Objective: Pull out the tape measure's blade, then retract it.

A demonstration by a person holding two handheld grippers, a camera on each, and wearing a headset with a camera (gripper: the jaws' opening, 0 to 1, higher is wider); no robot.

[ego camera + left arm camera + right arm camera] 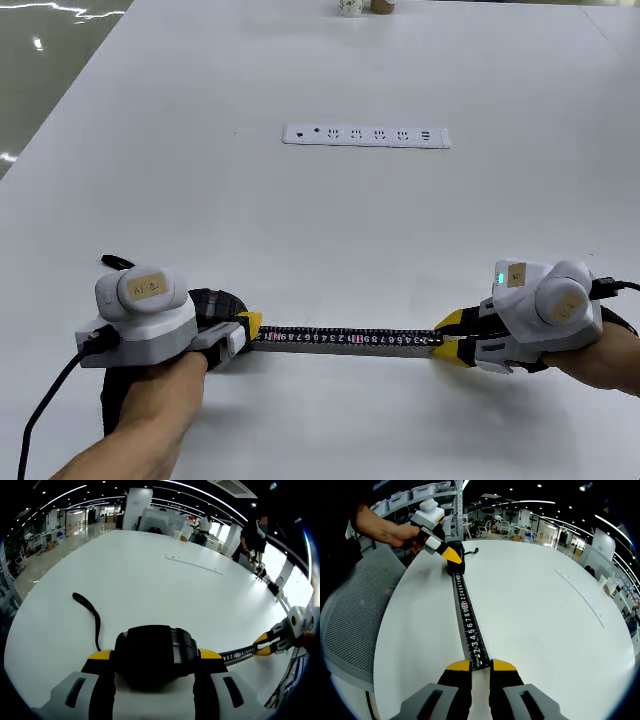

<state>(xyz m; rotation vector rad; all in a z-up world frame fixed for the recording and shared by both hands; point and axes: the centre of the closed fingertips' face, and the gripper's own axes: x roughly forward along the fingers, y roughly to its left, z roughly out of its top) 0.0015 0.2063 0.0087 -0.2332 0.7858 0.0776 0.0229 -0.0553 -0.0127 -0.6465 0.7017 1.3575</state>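
Observation:
A black tape measure case (218,306) lies on the white table (330,230), and my left gripper (245,330) is shut on it; in the left gripper view the case (155,652) sits between the yellow-tipped jaws. Its black blade (345,338) with white numerals is drawn out to the right, low over the table. My right gripper (452,338) is shut on the blade's end; in the right gripper view the blade (469,625) runs from my right gripper (480,666) away to the case (456,562). A black wrist strap (92,617) trails from the case.
A white power strip (367,136) lies flat in the middle of the table, well beyond the blade. Two small objects (362,7) stand at the far edge. A grey mesh chair back (350,630) is beside the table on the near side. People stand far off in the room.

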